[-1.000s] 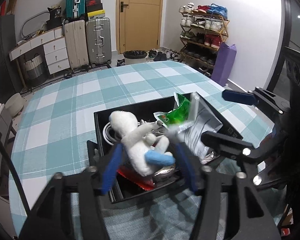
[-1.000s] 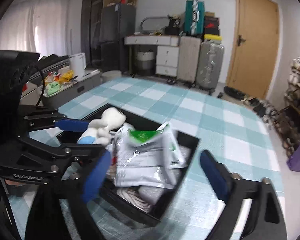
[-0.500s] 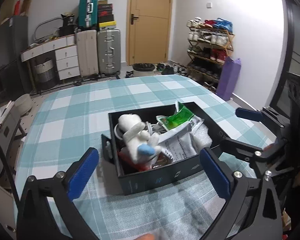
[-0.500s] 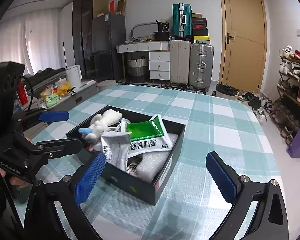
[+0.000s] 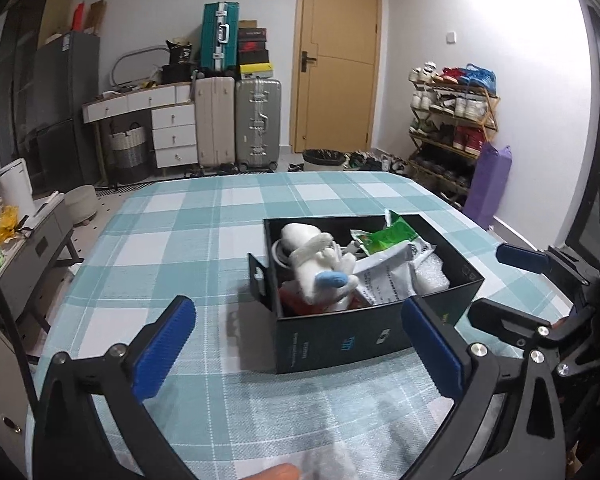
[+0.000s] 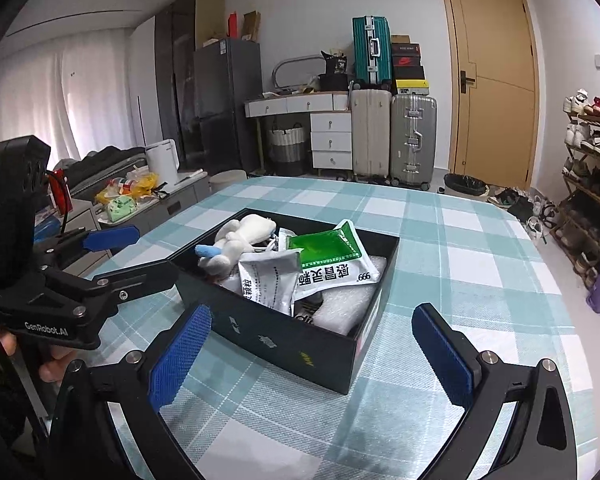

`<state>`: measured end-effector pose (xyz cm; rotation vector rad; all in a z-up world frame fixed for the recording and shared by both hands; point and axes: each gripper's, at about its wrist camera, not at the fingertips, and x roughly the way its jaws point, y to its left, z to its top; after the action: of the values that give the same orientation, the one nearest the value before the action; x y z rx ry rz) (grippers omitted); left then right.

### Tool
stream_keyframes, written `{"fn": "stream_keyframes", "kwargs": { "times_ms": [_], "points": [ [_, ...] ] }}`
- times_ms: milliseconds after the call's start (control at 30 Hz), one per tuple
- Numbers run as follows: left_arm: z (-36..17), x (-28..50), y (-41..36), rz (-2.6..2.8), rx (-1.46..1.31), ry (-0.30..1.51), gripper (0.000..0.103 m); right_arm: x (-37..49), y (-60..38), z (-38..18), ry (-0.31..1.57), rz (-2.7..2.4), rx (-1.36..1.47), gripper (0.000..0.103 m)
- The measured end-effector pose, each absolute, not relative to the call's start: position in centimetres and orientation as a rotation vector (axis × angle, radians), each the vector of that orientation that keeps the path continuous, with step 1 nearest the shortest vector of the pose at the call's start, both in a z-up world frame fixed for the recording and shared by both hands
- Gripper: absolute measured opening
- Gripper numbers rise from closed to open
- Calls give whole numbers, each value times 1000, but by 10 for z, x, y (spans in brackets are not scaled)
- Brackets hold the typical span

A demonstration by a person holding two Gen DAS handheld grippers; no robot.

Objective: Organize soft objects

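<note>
A black open box (image 5: 340, 340) (image 6: 284, 340) stands on the checked tablecloth. In it lie a white plush toy (image 5: 312, 264) (image 6: 240, 236) with a blue foot, a green and white medicine pouch (image 5: 384, 236) (image 6: 332, 256), a grey printed pouch (image 5: 384, 276) (image 6: 268, 280) and bubble wrap (image 6: 344, 300). My left gripper (image 5: 300, 344) is open and empty, near the box's front wall. My right gripper (image 6: 312, 356) is open and empty, in front of the box's near corner.
The round table (image 5: 188, 240) with the teal checked cloth carries only the box. Behind it stand suitcases (image 5: 236, 120), a white drawer unit (image 5: 172, 128), a door and a shoe rack (image 5: 452, 120). A low cabinet with clutter (image 6: 128, 196) is at the table's left.
Both grippers have drawn back from the box. The left one, which was closed around the plush toy inside the box, has opened and left the toy lying in the box.
</note>
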<state>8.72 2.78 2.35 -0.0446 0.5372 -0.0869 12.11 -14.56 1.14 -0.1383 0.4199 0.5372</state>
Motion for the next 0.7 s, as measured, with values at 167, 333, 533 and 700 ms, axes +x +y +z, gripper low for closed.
{"fn": "stream_keyframes", "kwargs": {
  "times_ms": [167, 333, 533, 700],
  "points": [
    [18, 85, 36, -64, -56, 516, 103, 118, -149, 12, 379, 535, -127, 102],
    [14, 84, 40, -51, -57, 497, 103, 116, -150, 13, 346, 524, -138, 102],
    [14, 83, 42, -45, -63, 481, 103, 114, -150, 11, 326, 525, -146, 102],
    [14, 82, 42, -29, -56, 476, 103, 112, -151, 11, 316, 531, -143, 102]
  ]
}}
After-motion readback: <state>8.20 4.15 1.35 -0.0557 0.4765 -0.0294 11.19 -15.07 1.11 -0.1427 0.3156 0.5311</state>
